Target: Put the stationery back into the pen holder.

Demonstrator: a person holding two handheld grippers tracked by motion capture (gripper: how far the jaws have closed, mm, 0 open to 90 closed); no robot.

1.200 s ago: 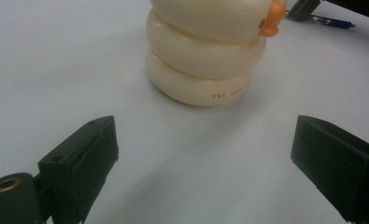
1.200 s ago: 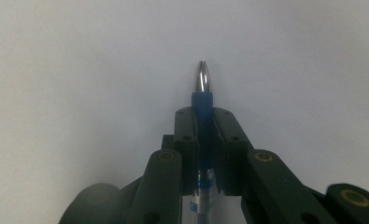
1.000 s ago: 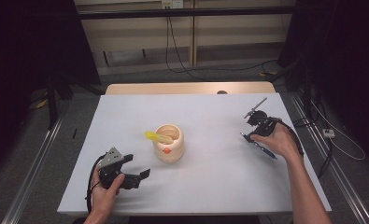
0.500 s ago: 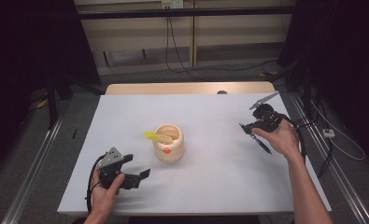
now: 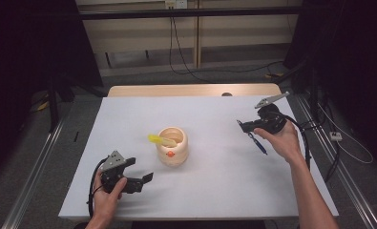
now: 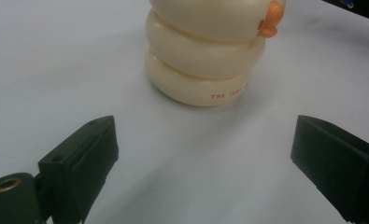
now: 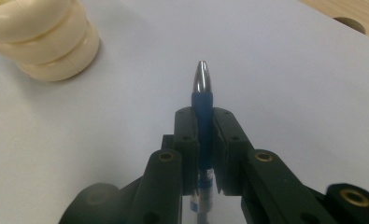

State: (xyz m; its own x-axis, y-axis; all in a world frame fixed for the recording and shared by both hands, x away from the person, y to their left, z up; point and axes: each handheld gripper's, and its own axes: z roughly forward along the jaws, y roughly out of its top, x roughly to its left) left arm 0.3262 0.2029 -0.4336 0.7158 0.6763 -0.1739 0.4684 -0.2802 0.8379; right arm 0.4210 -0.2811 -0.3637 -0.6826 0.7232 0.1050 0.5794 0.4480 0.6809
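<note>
A cream ribbed pot (image 5: 172, 145) with an orange beak stands upright mid-table, and a yellow thing (image 5: 157, 140) sticks out of its mouth. My left gripper (image 5: 145, 179) rests near the table's front left, open, with its jaws pointing at the pot (image 6: 205, 51). Nothing lies between the left gripper's (image 6: 205, 154) jaws. Above the table's right side, my right gripper (image 5: 241, 125) is shut on a blue pen (image 5: 257, 143). In the right gripper view the pen (image 7: 202, 93) pokes its silver tip out past the right gripper's (image 7: 203, 119) jaws, with the pot (image 7: 42, 42) far off at upper left.
The white table top (image 5: 214, 181) has a wooden strip with a dark hole (image 5: 226, 94) along its far edge. Metal rails run along both sides of the table. Cables lie on the floor behind and at the right.
My right hand has lifted the pen a little off the table and turned it. The left gripper and the pot have kept still.
</note>
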